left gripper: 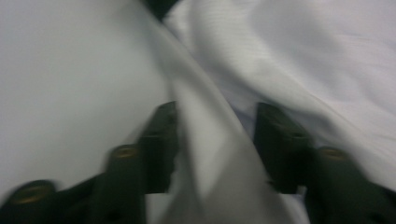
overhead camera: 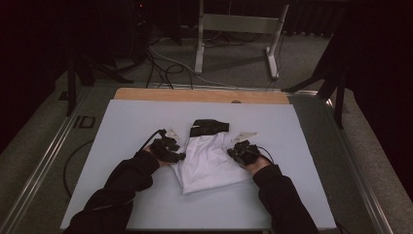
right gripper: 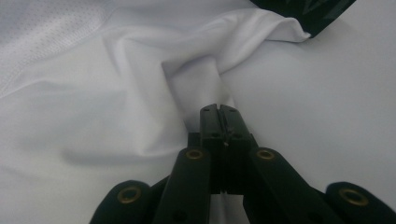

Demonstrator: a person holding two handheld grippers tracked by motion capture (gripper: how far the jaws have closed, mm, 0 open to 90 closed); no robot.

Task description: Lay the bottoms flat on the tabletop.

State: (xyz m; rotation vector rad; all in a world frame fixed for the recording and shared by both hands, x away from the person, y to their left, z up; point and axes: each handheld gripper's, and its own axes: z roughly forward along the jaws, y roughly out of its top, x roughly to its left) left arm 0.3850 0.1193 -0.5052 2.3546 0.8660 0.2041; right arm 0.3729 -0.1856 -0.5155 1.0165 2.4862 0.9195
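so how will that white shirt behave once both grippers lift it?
Probably floppy: the white shirt lies creased and bunches into a fold at the right gripper. Likely light and thin. It may slip from the left gripper, whose jaws stand apart around a fold.

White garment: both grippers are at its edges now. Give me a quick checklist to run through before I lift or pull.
1. Right gripper clamped on cloth: ok. Its jaws are shut together on a fold at the edge of the white garment.
2. Left gripper clamped on cloth: not ok. A fold runs between its jaws, but they stand apart with gaps beside the cloth.
3. Grips on opposite sides: ok. In the high view, the left gripper and right gripper flank the garment.
4. Garment flat: not ok, it lies creased and bunched.
5. Black part at the far end free: cannot tell.
6. Table around the garment bare: ok.
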